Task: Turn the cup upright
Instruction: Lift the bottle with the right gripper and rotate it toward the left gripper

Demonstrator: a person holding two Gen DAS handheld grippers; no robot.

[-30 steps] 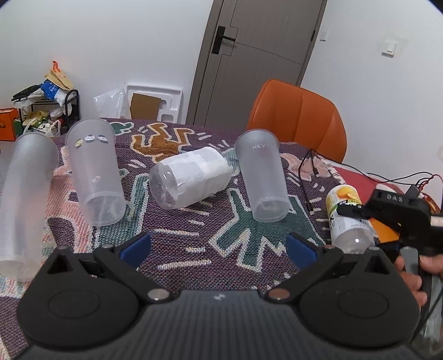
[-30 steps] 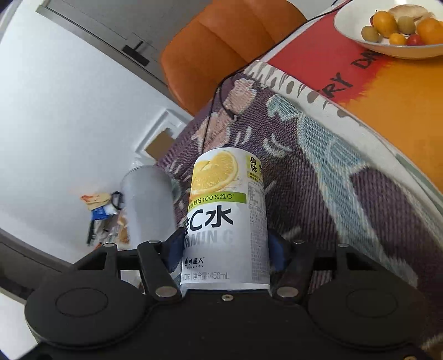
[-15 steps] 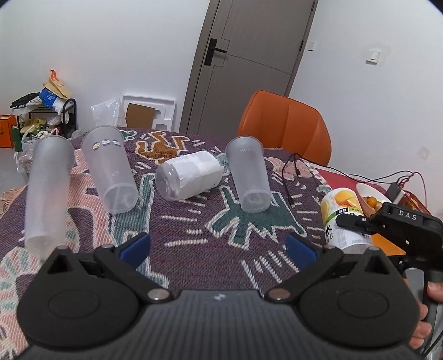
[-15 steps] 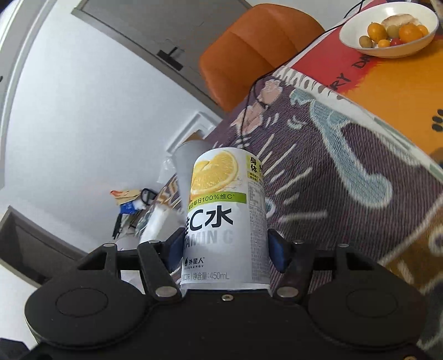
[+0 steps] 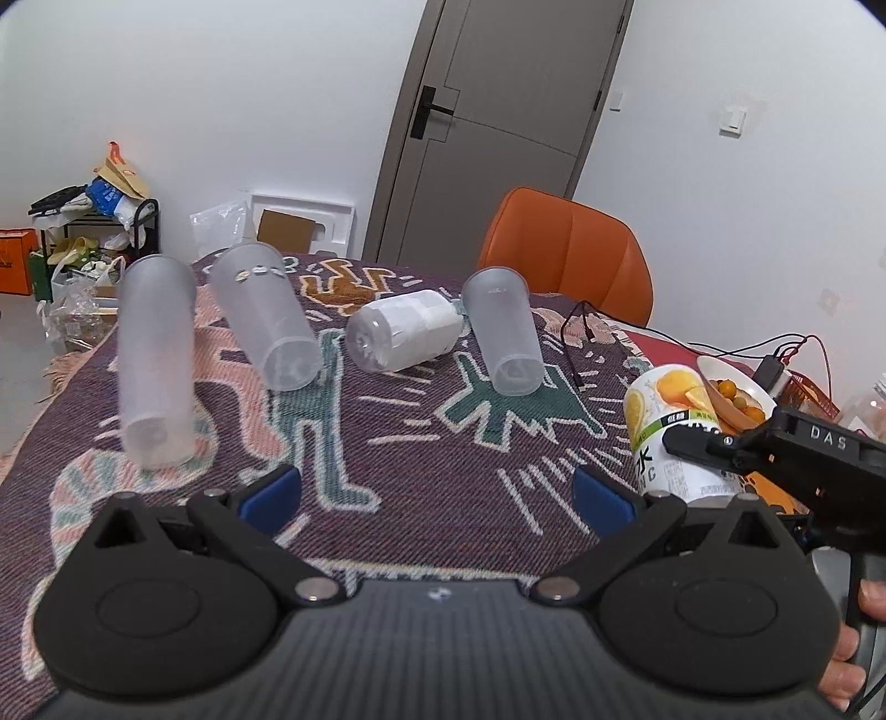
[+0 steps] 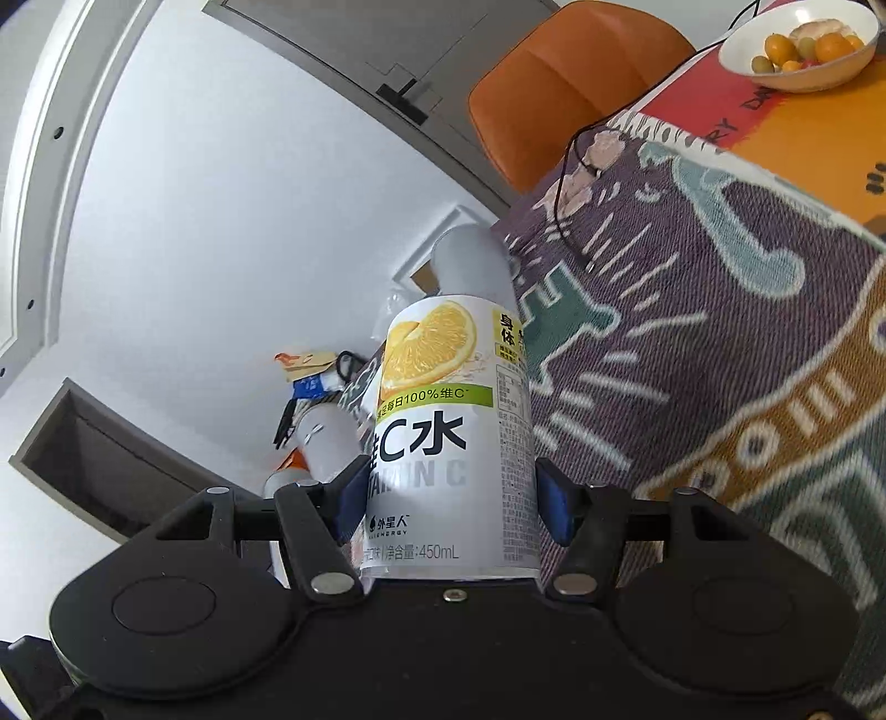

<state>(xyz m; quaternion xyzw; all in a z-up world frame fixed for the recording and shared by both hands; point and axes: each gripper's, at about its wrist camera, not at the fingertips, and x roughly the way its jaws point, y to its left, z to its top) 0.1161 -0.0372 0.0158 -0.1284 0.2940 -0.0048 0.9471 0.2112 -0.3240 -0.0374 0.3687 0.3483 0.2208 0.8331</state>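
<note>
Three frosted plastic cups stand on the patterned cloth in the left wrist view: one at the left, one left of centre, one right of centre. A white-wrapped cup lies on its side between them. My left gripper is open and empty, above the near cloth. My right gripper is shut on a lemon vitamin C drink bottle, tilted above the cloth; the bottle also shows in the left wrist view.
A white bowl of fruit sits on the red and orange mat at the right, also in the right wrist view. Black cables lie on the cloth. An orange chair stands behind the table. The cloth's left edge drops off.
My left gripper has pulled back and up, so the cups look farther away. My right gripper has risen and tilted with the bottle in it.
</note>
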